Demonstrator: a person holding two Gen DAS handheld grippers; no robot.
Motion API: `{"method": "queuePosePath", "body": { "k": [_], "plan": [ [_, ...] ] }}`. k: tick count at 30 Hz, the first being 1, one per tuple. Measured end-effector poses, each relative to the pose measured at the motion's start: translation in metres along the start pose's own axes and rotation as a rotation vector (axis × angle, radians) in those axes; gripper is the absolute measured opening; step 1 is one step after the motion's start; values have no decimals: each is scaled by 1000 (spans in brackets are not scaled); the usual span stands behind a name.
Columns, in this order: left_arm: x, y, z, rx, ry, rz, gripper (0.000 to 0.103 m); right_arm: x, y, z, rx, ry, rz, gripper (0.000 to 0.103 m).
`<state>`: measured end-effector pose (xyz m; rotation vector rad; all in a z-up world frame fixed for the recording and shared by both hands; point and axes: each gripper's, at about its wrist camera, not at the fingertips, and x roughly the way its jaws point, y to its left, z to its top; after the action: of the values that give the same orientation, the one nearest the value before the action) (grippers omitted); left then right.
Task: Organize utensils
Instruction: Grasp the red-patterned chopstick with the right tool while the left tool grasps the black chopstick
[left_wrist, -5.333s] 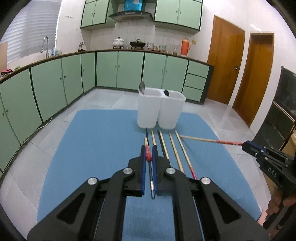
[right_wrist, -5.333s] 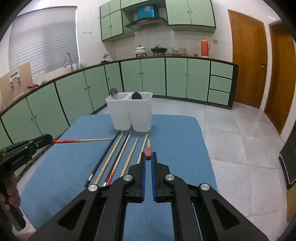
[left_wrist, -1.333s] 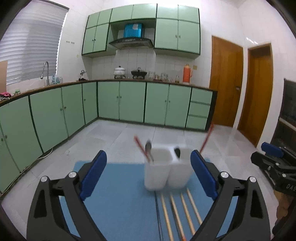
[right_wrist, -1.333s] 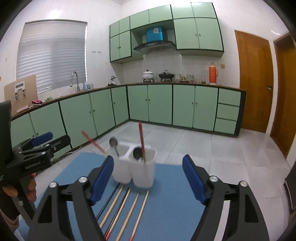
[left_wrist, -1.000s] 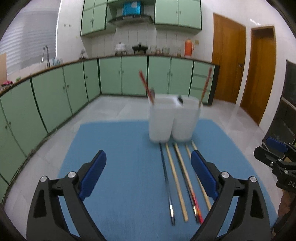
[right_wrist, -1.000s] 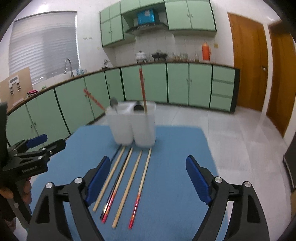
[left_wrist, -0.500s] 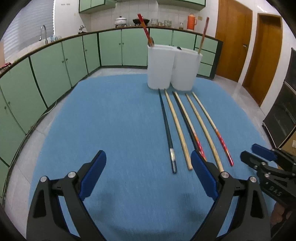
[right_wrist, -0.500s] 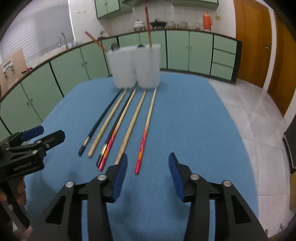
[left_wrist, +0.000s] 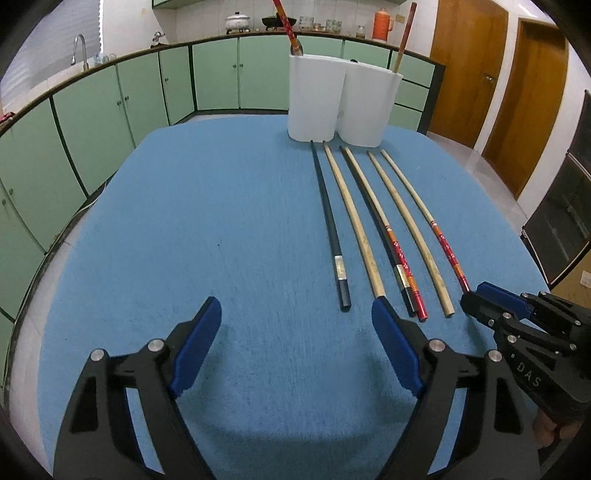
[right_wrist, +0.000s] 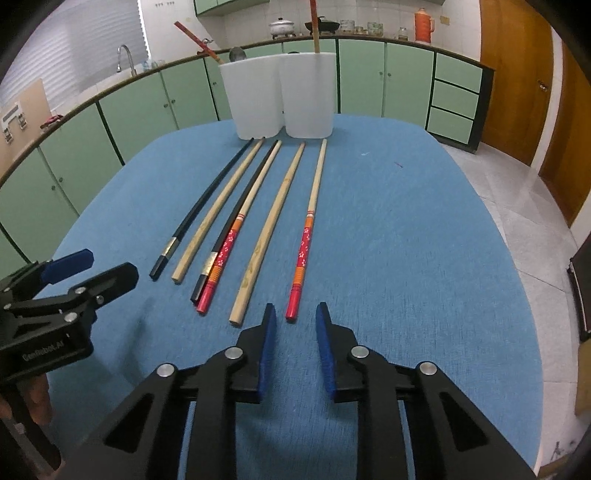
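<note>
**Six chopsticks lined up, both tongs empty at their near ends**

The red-handled flowered chopstick (right_wrist: 304, 236) lies rightmost in a row on the blue felt mat (right_wrist: 406, 229), its red butt just ahead of the right gripper (right_wrist: 293, 325), low centre of the right view. That gripper's jaws stand a little apart and hold nothing; the narrow gap looks set to close over this butt. To its left in the frame lie a pale bamboo chopstick (right_wrist: 266, 232), a black one paired with another red-handled one (right_wrist: 229, 240), a second bamboo stick (right_wrist: 214, 214) and a thin black chopstick (right_wrist: 199, 210). All point tip-first at the twin white plastic utensil holders (right_wrist: 280, 99) in the upper centre, so each can be lifted by its thick end and tipped in. The holders already carry two chopsticks and a spoon.

The left gripper (left_wrist: 295, 325), jaws spread wide and empty, hovers near the thin black stick's butt.

The sticks lie close together, leaving little finger room between neighbours. Bare mat opens to the right of the row; the mat's edge curves away on both sides.
</note>
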<state>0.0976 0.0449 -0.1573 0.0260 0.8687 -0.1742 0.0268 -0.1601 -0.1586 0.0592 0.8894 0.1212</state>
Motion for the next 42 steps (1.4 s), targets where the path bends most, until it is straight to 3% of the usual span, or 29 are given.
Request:
{"method": "queuePosePath", "body": {
  "k": [9,31,34,39,42],
  "plan": [
    [15,-9,-2,0,45,-9,69,3,-5,2,10,-5,-14,8],
    [22,-24,4,13,29,22,52,8,-8,7,29,-15,-19,7],
    [21,-28,3,16,25,40,43,8,-7,7,23,-17,-25,7],
    [20,-35,3,17,22,26,6,7,-9,7,34,-18,-16,6],
    [21,-37,3,13,21,36,6,6,-10,7,37,-20,-13,6]
  ]
}}
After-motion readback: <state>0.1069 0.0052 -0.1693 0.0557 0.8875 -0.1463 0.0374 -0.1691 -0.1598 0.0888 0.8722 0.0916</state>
